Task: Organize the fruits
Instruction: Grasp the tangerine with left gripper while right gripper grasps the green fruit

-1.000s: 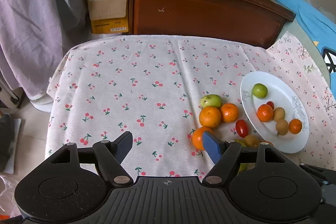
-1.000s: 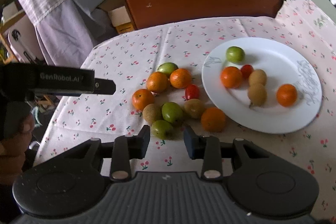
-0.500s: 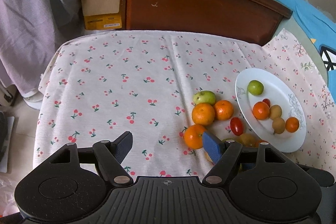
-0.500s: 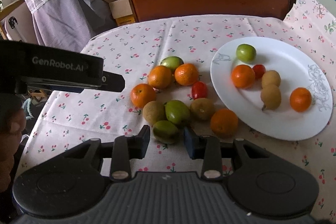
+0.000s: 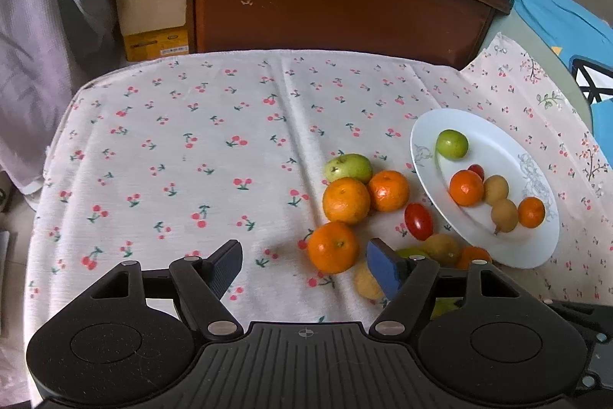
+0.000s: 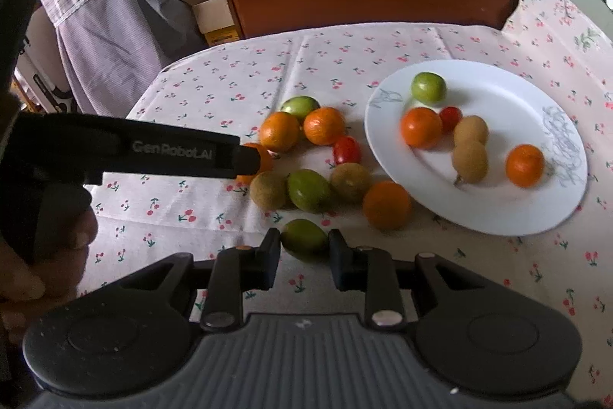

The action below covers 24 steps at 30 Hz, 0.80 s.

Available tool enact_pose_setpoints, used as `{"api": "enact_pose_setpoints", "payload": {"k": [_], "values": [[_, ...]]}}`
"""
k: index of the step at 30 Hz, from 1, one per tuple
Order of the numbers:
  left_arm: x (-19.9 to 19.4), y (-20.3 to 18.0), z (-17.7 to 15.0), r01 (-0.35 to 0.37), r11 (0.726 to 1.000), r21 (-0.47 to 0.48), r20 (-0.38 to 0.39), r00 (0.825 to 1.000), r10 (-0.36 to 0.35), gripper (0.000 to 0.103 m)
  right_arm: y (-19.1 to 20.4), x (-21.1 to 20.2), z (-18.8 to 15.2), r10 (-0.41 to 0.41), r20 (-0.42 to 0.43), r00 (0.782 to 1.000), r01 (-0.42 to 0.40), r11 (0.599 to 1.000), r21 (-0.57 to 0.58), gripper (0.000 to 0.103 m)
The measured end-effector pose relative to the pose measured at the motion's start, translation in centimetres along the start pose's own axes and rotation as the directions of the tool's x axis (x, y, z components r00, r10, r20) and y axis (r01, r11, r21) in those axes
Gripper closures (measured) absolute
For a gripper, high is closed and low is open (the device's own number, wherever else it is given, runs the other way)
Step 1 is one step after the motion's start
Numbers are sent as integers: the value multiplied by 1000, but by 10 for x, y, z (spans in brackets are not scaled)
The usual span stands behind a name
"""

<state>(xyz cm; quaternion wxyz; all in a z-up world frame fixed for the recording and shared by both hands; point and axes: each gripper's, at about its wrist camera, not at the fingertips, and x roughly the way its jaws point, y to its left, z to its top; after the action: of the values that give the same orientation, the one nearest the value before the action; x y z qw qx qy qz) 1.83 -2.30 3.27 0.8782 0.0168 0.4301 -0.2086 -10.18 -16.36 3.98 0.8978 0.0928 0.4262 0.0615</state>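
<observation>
Six fruits lie on plate (image 6: pixel 536 217) at 2 o'clock; nine remain on tabletop (image 6: pixel 383 45). Lime (image 6: pixel 304 236) is pinched by right fingers (image 6: pixel 272 257) (left gripper (image 5: pixel 304 265) spread, empty).

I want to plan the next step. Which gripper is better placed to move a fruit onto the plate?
The right gripper. Its fingers already sit on both sides of a green fruit near the plate. The left gripper is wide open above the cloth with nothing between its fingers.
</observation>
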Motion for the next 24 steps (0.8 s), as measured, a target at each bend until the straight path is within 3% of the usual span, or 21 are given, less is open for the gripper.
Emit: {"api": "enact_pose_setpoints", "payload": {"k": [10, 14, 20, 24], "values": [[17, -7, 1, -7, 1000, -7, 7, 1000, 7, 38, -8, -2, 0, 0, -14, 1000, 1, 999, 50, 76], [20, -11, 0, -33, 999, 8, 14, 999, 32, 45, -8, -1, 0, 0, -16, 1000, 1, 999, 53, 76], [19, -16, -1, -11, 999, 39, 20, 1000, 10, 71, -8, -1, 0, -1, -15, 1000, 2, 999, 53, 76], [18, -16, -2, -1, 999, 35, 18, 1000, 0, 74, -8, 0, 1, -1, -14, 1000, 2, 999, 55, 76]]}}
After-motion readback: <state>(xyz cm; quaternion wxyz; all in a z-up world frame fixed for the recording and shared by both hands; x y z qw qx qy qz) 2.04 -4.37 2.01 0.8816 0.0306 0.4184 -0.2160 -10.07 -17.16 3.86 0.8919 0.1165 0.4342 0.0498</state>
